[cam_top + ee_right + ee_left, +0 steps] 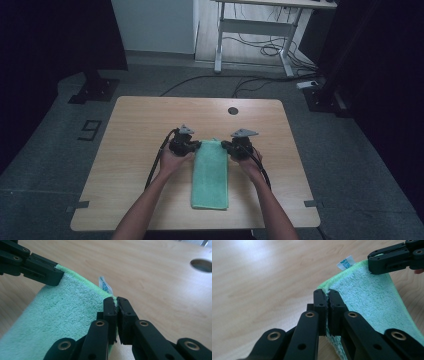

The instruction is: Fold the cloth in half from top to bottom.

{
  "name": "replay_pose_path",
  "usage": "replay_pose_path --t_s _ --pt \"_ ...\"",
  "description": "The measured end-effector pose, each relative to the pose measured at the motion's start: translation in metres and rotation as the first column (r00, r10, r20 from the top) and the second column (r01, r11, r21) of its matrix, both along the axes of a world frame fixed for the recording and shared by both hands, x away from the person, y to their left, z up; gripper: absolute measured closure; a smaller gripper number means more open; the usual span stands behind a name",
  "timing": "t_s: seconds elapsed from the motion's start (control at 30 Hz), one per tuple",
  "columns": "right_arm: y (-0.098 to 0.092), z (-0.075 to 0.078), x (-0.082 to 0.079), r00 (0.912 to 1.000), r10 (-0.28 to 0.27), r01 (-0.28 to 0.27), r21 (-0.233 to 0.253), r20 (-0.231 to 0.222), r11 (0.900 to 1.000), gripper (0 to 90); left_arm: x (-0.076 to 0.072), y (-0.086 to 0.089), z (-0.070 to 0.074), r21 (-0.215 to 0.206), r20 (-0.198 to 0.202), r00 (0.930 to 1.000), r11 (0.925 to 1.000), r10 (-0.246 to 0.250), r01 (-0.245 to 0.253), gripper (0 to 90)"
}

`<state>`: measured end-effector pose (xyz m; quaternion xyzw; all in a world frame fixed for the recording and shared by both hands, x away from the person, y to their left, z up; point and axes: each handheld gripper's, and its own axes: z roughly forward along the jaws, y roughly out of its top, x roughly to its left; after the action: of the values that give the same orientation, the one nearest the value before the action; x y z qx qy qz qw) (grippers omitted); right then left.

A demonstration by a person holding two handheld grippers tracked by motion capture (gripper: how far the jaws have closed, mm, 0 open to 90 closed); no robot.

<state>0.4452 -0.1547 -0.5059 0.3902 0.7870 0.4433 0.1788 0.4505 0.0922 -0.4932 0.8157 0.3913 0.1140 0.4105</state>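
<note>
You've got the wooden surface [135,150] pretty much to yourself, with the green towel [210,175] lying as a long folded strip down the middle, running from the near edge up toward the centre. It's flat on the wood apart from the far end, and that's where both of your hands are. Your left tool [326,296] has its jaws pressed together on the far left corner of the towel, and your right tool [115,302] is pinching the far right corner the same way, just beside the little white care tag [104,285] sticking up off the hem. Grabbing both corners of the same short edge makes sense: it keeps that edge stretched straight between the two tools, so the cloth shouldn't bunch when you lift it. My guess is you're set up to carry that end toward you for another fold. I'd watch that both grips are on all the layers, since the bites look pretty shallow, right at the hem.
</note>
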Motion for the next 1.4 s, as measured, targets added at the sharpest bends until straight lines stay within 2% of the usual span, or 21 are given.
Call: replay_pose_path --t_s 0.17,0.2,0.4,0.53,0.67,0.83,1.03,1.1,1.4 --pt "-0.005 0.017 -0.001 0.9988 -0.010 0.008 0.028 0.049 1.000 85.4 0.001 -0.001 0.015 -0.029 0.034 0.9994 0.9996 -0.003 0.004 86.6" --pt "-0.006 0.020 -0.002 0.9983 -0.012 0.010 0.031 0.058 0.999 85.4 0.001 -0.001 0.016 -0.023 0.036 0.9993 0.9997 -0.006 0.007 86.6" --pt "-0.007 0.020 -0.005 0.9982 -0.007 0.006 0.024 0.060 1.000 85.4 -0.002 -0.004 0.015 -0.009 0.043 0.9991 0.9999 -0.007 0.007 86.6" --pt "-0.007 0.020 -0.004 0.9979 -0.008 0.006 0.016 0.064 1.000 85.3 -0.001 -0.004 0.017 -0.014 0.051 0.9987 0.9999 -0.002 0.003 86.6" --pt "-0.004 0.029 0.001 0.9971 -0.005 0.004 0.008 0.076 1.000 85.3 0.005 -0.001 0.028 -0.016 0.061 0.9981 0.9999 0.004 -0.003 86.6" --pt "-0.001 0.045 0.004 0.9949 0.003 -0.005 0.016 0.101 1.000 85.3 0.006 0.002 0.043 -0.022 0.096 0.9952 0.9997 0.016 -0.014 86.5" --pt "-0.001 0.039 0.000 0.9945 0.007 -0.008 0.007 0.104 1.000 85.1 0.001 0.002 0.029 -0.011 0.089 0.9960 0.9999 0.008 -0.007 86.2" --pt "-0.001 0.036 -0.002 0.9949 0.010 -0.010 0.002 0.100 1.000 85.1 -0.001 0.003 0.025 -0.014 0.098 0.9952 0.9999 0.008 -0.007 86.1" --pt "0.001 0.032 -0.007 0.9940 0.022 -0.022 -0.002 0.107 1.000 85.0 -0.008 0.007 0.018 -0.008 0.104 0.9945 1.0000 -0.005 0.006 85.7"
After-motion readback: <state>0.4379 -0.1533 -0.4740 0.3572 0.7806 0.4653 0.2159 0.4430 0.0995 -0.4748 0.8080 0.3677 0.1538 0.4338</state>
